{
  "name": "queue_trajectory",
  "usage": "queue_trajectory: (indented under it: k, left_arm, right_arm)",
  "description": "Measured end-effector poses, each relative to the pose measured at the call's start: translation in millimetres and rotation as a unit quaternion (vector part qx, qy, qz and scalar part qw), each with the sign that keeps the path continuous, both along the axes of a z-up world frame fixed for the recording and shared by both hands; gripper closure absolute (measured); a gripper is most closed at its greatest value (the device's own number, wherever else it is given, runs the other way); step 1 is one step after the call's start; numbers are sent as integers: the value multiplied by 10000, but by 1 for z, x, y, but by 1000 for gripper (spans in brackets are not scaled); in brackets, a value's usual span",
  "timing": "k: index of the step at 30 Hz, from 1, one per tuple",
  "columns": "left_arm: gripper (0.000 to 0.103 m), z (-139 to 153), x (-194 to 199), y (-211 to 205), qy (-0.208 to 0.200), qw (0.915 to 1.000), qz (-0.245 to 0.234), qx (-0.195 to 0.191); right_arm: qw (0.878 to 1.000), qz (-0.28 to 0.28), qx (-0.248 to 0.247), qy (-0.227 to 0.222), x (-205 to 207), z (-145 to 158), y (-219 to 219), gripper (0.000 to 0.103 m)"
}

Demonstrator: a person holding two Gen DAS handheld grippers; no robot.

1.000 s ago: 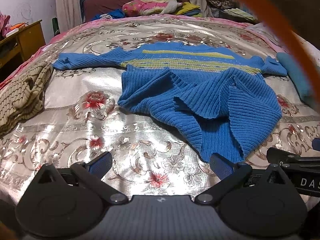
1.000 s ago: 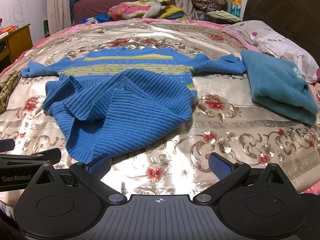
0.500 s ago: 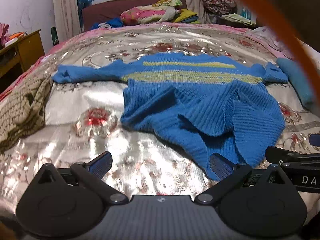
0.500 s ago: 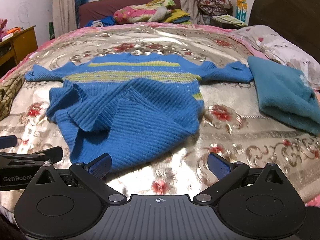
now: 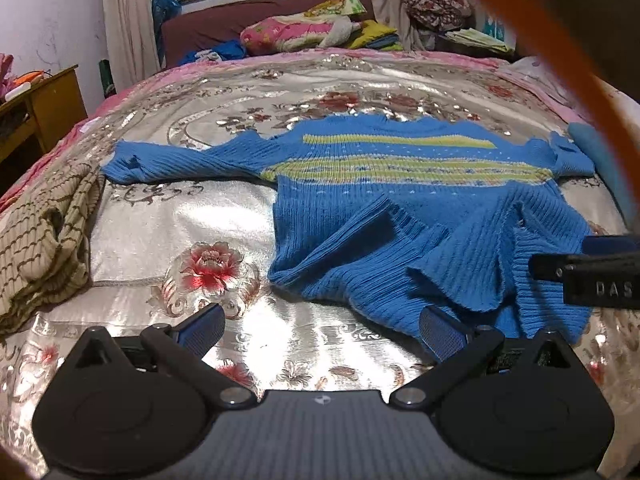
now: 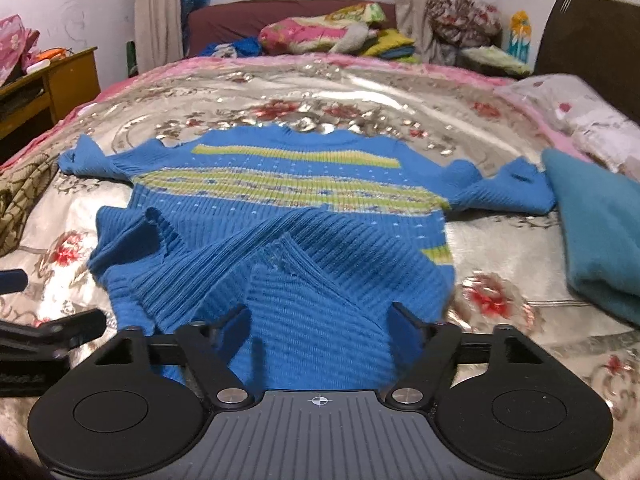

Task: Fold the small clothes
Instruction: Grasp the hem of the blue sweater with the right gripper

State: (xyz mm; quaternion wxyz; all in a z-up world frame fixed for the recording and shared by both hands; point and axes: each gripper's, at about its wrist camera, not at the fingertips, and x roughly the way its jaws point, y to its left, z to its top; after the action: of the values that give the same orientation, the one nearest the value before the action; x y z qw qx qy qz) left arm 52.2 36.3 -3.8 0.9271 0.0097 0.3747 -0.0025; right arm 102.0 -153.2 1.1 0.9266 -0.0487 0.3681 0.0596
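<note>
A blue ribbed sweater (image 5: 400, 208) with yellow-green stripes lies spread on the floral bedspread (image 5: 180, 216), its lower half rumpled and folded up over itself. In the right wrist view the sweater (image 6: 288, 208) has its near hem running in between the fingers of my right gripper (image 6: 320, 320), whose jaws are closing and stand a little off the cloth. My left gripper (image 5: 320, 328) is open over bare bedspread, its right finger at the sweater's near-left hem. Each gripper shows at the edge of the other's view: the right gripper (image 5: 592, 276) and the left gripper (image 6: 48, 332).
A folded teal cloth (image 6: 600, 240) lies right of the sweater, a pillow (image 6: 580, 120) beyond it. A beige striped garment (image 5: 36, 232) sits at the bed's left edge. An orange cable (image 5: 560, 40) crosses the left view. A wooden desk (image 5: 40, 100) stands left; bedding is piled behind.
Both grippers moved forward toward the sweater. The right gripper's jaws narrowed, and the sweater's near hem now lies between its fingers. The left gripper stayed open.
</note>
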Motion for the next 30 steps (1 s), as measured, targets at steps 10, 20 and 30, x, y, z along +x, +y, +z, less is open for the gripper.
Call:
queue_trajectory:
  k: [10, 20, 30]
  left_arm:
    - [0, -5, 11, 10, 96, 9994, -191, -267]
    - [0, 7, 10, 10, -59, 9989, -451, -138]
    - [0, 16, 0, 3, -332, 9956, -878, -61]
  right_arm:
    - [9922, 1212, -274, 124, 34, -12, 7, 59]
    - [9845, 1492, 578, 721, 11, 20, -31, 94]
    - [9928, 860, 256, 799, -50, 50, -93, 95]
